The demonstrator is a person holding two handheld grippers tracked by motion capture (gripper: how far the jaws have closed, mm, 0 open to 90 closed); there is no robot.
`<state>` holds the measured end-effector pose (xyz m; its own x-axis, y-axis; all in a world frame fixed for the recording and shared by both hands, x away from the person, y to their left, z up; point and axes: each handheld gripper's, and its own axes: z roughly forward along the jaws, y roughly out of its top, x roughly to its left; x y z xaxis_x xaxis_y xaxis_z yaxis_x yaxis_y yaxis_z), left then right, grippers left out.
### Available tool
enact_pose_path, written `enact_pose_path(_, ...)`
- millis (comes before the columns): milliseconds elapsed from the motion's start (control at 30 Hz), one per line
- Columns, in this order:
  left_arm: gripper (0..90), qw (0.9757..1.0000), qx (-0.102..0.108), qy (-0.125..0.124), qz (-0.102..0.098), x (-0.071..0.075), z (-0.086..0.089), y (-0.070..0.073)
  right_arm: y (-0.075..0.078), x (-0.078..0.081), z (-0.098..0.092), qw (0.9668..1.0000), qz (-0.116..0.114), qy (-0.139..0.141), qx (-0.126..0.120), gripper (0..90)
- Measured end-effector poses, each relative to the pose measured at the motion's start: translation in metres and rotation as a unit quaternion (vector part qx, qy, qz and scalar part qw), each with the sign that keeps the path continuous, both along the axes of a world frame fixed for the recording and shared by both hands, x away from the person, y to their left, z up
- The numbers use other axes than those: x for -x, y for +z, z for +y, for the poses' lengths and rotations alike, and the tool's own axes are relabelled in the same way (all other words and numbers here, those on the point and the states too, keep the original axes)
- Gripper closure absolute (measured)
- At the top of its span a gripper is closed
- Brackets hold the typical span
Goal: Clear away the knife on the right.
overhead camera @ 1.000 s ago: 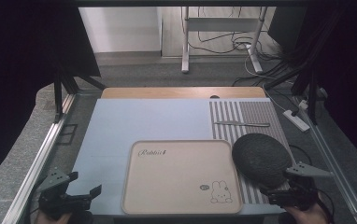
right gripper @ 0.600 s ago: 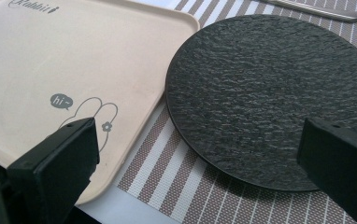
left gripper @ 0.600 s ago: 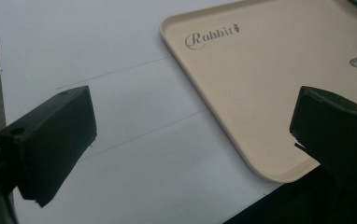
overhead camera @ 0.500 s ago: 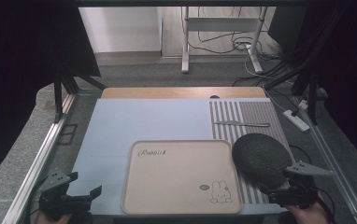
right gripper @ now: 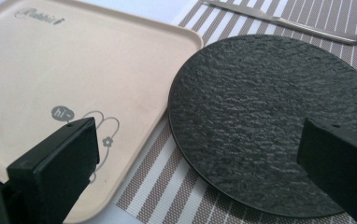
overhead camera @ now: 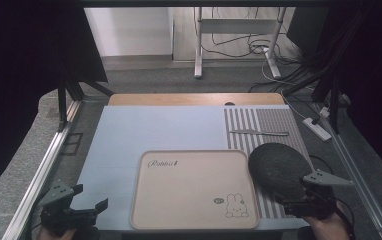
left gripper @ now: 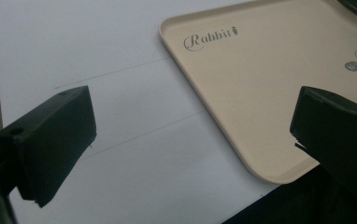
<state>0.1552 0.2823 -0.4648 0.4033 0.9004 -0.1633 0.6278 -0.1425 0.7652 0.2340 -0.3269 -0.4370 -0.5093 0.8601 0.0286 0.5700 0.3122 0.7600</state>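
Tray: the beige tray (overhead camera: 194, 187) lies flat on the pale blue table top (overhead camera: 144, 130), near the front edge; nothing rests in it; its bare floor shows a "Rabbit" script at the far left corner and a small rabbit drawing at the near right corner; its sides run square with the table edges.
Plate: the round black plate (overhead camera: 279, 170) with a rough, slate-like face sits on the striped placemat (overhead camera: 269, 125) just right of the tray; it carries nothing; from the right gripper view its rim (right gripper: 270, 126) seems to meet the tray's right edge, though I cannot tell whether they touch.
Knife: a slim metal knife (overhead camera: 259, 132) lies on the placemat beyond the plate, well apart from it; its long axis runs left to right across the table; which end is the blade is hard to say from the high view.
Left gripper: the left gripper (overhead camera: 74, 210) hovers at the table's near left corner; jaws spread wide, nothing between them; the tray's near left corner (left gripper: 265, 168) lies ahead.
Right gripper: the right gripper (overhead camera: 304, 202) is over the plate's near edge; jaws spread apart, gripping nothing; plate and tray lie between them.
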Motion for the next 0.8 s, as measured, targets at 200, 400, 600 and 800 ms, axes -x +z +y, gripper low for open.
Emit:
enact_pose_path(200, 0.4, 1.0000, -0.004, 0.000, 0.002, 0.000, -0.001, 0.000, -0.001, -0.004, 0.001, 1.0000, 0.003, 0.006, -0.004, 0.0)
enact_pose_path(400, 0.4, 0.9999, -0.011, -0.001, 0.006, -0.001, -0.002, 0.000, 0.001, -0.009, 0.008, 0.9999, -0.001, 0.015, 0.000, 0.0)
enact_pose_path(600, 0.4, 1.0000, -0.002, 0.001, 0.006, -0.001, -0.001, 0.000, 0.000, -0.020, 0.014, 0.9996, 0.005, 0.027, 0.005, 0.0)
enact_pose_path(800, 0.4, 1.0000, 0.000, 0.002, 0.006, -0.002, 0.000, -0.001, -0.004, -0.034, 0.013, 0.9990, 0.030, 0.012, -0.030, 0.0)
